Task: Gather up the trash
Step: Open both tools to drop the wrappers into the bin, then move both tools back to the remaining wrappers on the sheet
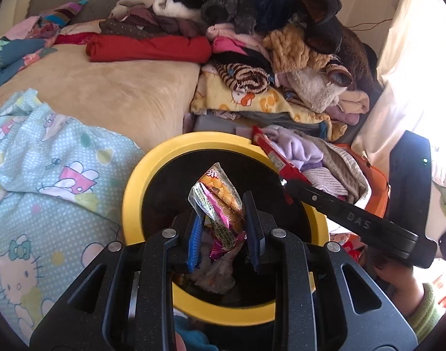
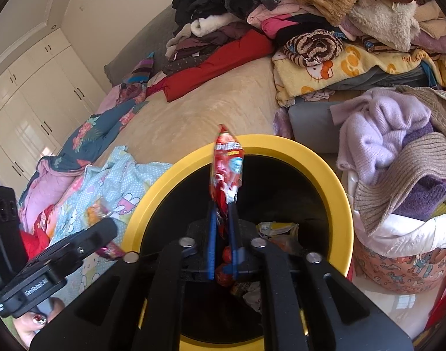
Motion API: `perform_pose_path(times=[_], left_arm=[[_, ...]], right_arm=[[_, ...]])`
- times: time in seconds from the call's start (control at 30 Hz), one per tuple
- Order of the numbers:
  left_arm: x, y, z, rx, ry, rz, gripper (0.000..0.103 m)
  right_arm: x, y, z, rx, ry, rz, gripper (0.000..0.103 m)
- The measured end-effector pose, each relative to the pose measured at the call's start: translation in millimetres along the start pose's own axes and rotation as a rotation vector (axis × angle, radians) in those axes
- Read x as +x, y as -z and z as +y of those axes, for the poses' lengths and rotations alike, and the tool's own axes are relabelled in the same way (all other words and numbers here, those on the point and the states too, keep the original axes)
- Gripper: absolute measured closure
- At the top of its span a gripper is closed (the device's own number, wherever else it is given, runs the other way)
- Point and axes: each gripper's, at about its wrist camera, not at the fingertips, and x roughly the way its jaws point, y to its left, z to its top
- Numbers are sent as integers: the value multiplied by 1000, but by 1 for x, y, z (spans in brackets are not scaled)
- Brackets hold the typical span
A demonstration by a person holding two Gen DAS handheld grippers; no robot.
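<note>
A yellow-rimmed bin (image 1: 135, 193) with a black inside stands by the bed; it also shows in the right wrist view (image 2: 334, 175). My left gripper (image 1: 223, 219) hangs over the bin mouth, its jaws apart, with an orange and pink snack wrapper (image 1: 220, 196) between them, loose. My right gripper (image 2: 223, 219) is shut on a red snack wrapper (image 2: 227, 169) above the bin. The right gripper (image 1: 284, 182) also shows in the left wrist view with the red wrapper (image 1: 272, 153). Crumpled trash (image 1: 217, 278) lies in the bin.
A beige bed (image 1: 106, 93) carries a large heap of clothes (image 1: 252, 29) and a Hello Kitty quilt (image 1: 47, 190). A basket of knitwear (image 2: 398, 161) stands right of the bin. White wardrobes (image 2: 32, 87) line the far wall.
</note>
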Motion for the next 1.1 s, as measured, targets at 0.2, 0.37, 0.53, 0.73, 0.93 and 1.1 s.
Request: perform_pose_path(times=[0.2, 0.37, 0.53, 0.73, 0.93, 1.1], left_arm=[[11, -5, 4, -12, -19, 22, 54], [1, -8, 13, -5, -66, -13, 18], [-20, -5, 21, 20, -114, -69, 11], [-46, 0, 34, 51, -202, -134, 11], [-82, 10, 60, 46, -290, -210, 11], [-108, 14, 83, -1, -347, -268, 11]], right_arm=[[-2, -2, -2, 6, 8, -15, 66], [-9, -5, 2, -1, 15, -56, 50], [-16, -8, 13, -35, 13, -97, 37], [-22, -11, 37, -85, -13, -138, 30], [-23, -9, 71, -151, -29, -167, 22], [-23, -5, 95, -183, -50, -177, 18]])
